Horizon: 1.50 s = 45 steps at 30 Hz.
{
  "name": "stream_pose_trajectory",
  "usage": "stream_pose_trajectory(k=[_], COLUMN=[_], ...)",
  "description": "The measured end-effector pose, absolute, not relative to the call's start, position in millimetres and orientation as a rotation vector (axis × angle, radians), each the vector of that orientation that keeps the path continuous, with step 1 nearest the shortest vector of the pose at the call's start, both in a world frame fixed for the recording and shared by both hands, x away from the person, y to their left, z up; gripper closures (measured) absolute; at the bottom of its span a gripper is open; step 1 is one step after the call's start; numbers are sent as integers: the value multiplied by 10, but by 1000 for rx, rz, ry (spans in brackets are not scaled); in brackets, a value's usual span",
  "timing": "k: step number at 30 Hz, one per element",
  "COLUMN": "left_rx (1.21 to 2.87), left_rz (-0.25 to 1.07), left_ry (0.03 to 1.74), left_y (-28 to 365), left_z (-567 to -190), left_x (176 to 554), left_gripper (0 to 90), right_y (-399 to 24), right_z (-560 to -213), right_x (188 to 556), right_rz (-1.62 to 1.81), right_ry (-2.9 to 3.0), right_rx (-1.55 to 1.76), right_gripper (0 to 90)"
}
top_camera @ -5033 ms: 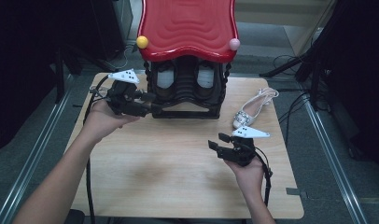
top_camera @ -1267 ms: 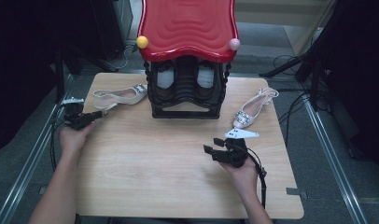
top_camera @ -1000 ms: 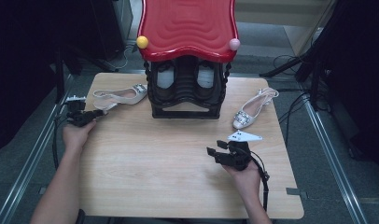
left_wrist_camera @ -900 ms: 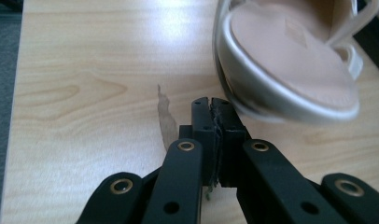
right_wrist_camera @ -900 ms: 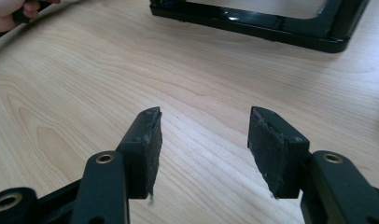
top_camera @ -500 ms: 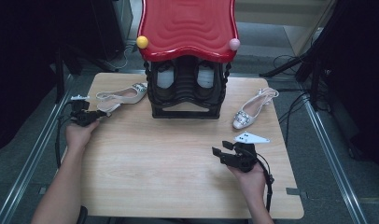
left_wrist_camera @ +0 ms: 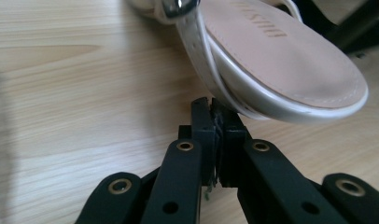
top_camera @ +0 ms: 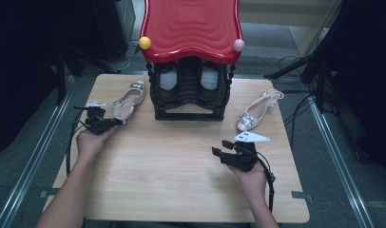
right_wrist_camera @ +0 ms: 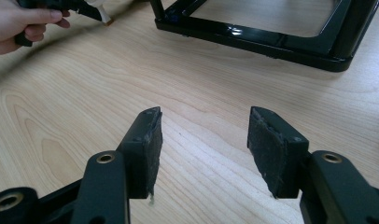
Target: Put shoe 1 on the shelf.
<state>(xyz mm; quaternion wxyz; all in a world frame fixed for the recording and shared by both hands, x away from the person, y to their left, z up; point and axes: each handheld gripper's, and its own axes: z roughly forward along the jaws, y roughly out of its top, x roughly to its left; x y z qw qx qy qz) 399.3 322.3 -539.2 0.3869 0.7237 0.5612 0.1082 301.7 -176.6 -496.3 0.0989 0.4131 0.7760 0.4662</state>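
Premises appear to be a lab or recording studio space, not a home. A light wooden table [top_camera: 181, 180] stands alone on grey carpeted floor [top_camera: 20, 156], flanked by metal rails [top_camera: 34, 156] on both sides. Dark stands [top_camera: 319, 76] and loose cables [top_camera: 295, 118] occupy the surrounding floor, with black equipment in shadow at both edges. A red-topped shoe rack [top_camera: 191, 57] and pale shoes [top_camera: 257, 110] sit as staged props.

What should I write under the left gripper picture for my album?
Left tool pinched shut on the heel strap of a white shoe lying on the wooden table.
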Motion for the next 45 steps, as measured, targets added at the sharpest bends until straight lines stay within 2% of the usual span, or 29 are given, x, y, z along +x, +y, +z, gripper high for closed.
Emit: stream_pose_trajectory(k=[5, 12, 21, 25, 31, 38, 41, 45], left_rx=[1818, 1732, 1739, 1785, 1692, 1685, 1759, 1741], left_rz=[265, 302, 330, 360, 356, 361, 374, 396], left_ry=[1455, 1538, 1525, 1533, 1534, 1525, 1527, 1512], left_y=[3246, 3534, 3516, 3485, 3553, 3437, 3369, 3306], left_z=[-5397, -5368, -5115, -4988, -4845, -4837, -4774, -4720], left_x=[3994, 4081, 4326, 4408, 4455, 4495, 4552, 4587], left_gripper=[858, 789, 702, 701, 693, 677, 687, 681], right_y=[-1764, -1807, -1842, -1864, -1881, -1866, -1858, -1850], right_z=[-4965, -4958, -4985, -4994, -4999, -5012, -5014, -5018], right_x=[3016, 2998, 2970, 2959, 2934, 2936, 2935, 2939], right_rz=[1372, 1367, 1357, 1353, 1343, 1337, 1330, 1330], right_ry=[2301, 2289, 2282, 2279, 2276, 2283, 2288, 2291], right_rx=[1218, 1235, 1250, 1258, 1263, 1263, 1259, 1257], right_gripper=[463, 463, 464, 464, 464, 464, 464, 464])
